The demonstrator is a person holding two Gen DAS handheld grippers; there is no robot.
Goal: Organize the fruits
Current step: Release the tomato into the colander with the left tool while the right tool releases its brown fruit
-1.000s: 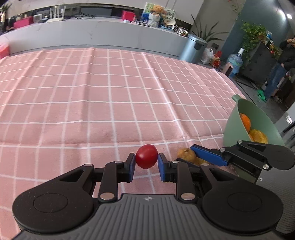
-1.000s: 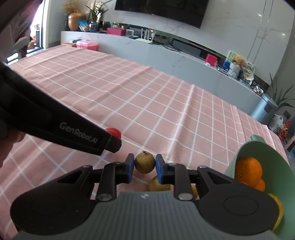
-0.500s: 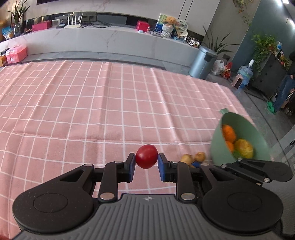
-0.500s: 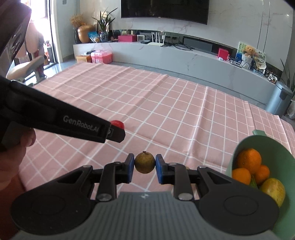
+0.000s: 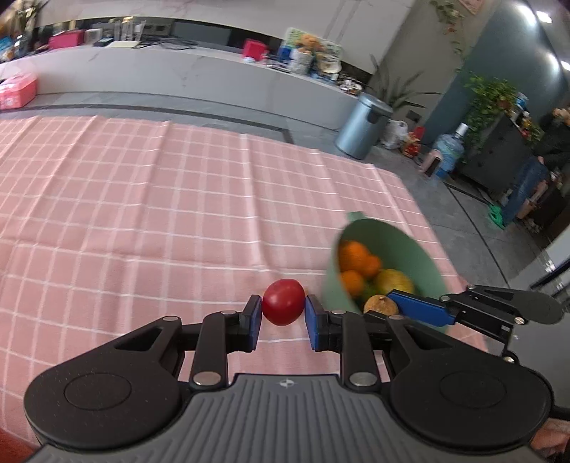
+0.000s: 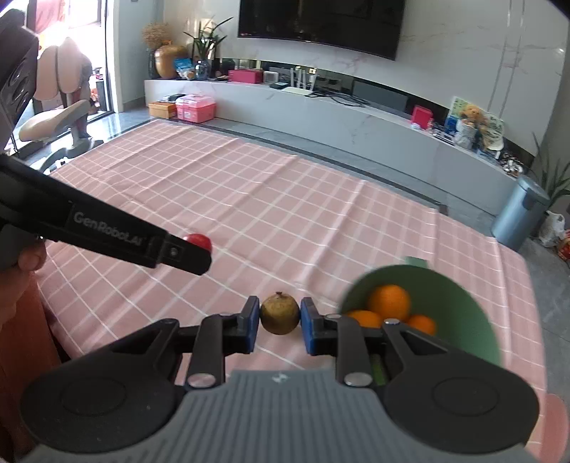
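Both grippers have lifted off the desk (image 5: 149,199) toward the bowl (image 5: 424,256): left gripper (image 5: 283,317) jaws clenched on tomato (image 5: 283,306), right gripper (image 6: 279,322) jaws on brown fruit (image 6: 279,318).

This is a home living room. A large dark television (image 6: 317,25) hangs on a marble-look wall at the far side, above a long, low white media console (image 6: 320,117) cluttered with a router, cables, red boxes and a teddy bear (image 6: 472,112). At the far left, a big vase of dried stems (image 6: 165,60) stands near a bright doorway, with a pink storage box (image 6: 196,107) on the floor nearby. To the right are a grey pedal bin (image 5: 363,130), leafy houseplants (image 5: 491,96) and a water jug (image 5: 450,155). Nearer, a pink checked cloth (image 6: 285,213) covers a wide surface.
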